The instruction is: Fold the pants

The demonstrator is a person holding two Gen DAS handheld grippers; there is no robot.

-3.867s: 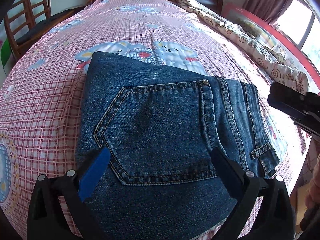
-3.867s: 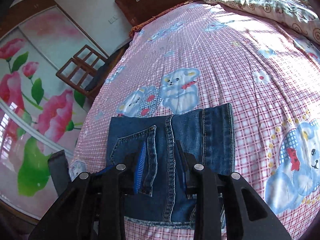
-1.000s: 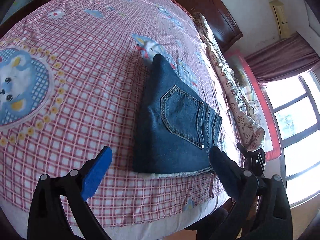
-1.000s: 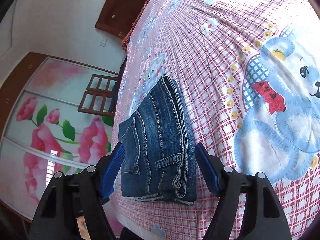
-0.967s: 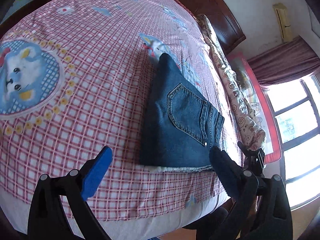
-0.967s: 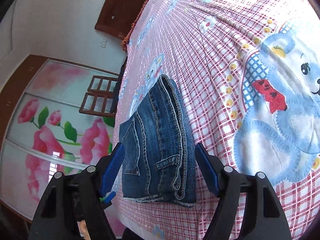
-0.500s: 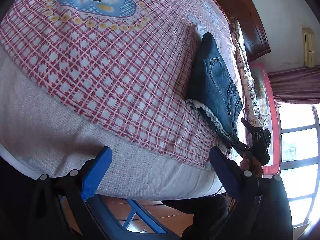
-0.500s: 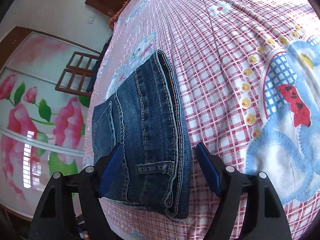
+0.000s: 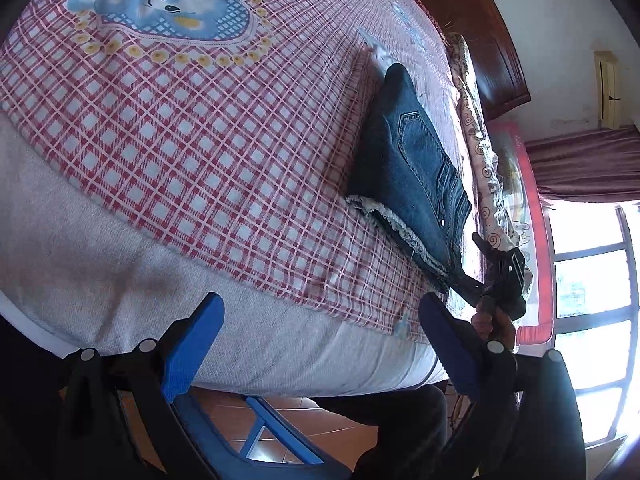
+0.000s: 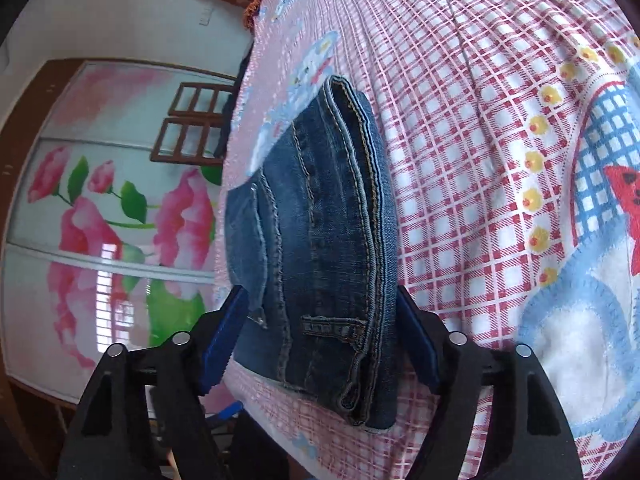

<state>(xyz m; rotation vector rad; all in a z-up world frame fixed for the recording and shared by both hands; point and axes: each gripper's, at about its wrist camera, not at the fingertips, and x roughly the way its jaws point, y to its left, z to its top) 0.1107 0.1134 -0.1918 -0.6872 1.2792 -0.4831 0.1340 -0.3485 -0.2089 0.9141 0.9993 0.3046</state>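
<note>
The folded blue jeans [image 9: 416, 168] lie as a compact bundle near the bed's front edge. In the right wrist view the jeans [image 10: 320, 240] fill the space between my right gripper's jaws. My right gripper [image 10: 320, 328] is open, its blue pads on either side of the bundle's near end. It also shows in the left wrist view [image 9: 496, 276] at the jeans' near corner. My left gripper [image 9: 320, 344] is open and empty, low beside the bed and well to the left of the jeans.
The bed carries a pink checked bear-print blanket [image 9: 192, 128]. A patterned quilt [image 9: 480, 152] lies along the far side. A dark wooden headboard [image 9: 480, 32] and a window [image 9: 592, 288] show beyond. A wooden chair [image 10: 192, 124] stands by a flower-painted wardrobe [image 10: 100, 208]. A blue frame [image 9: 272, 440] sits on the tiled floor.
My left gripper has dropped lower and swung left, away from the jeans. My right gripper has moved in closer, its open jaws now around the bundle's near end.
</note>
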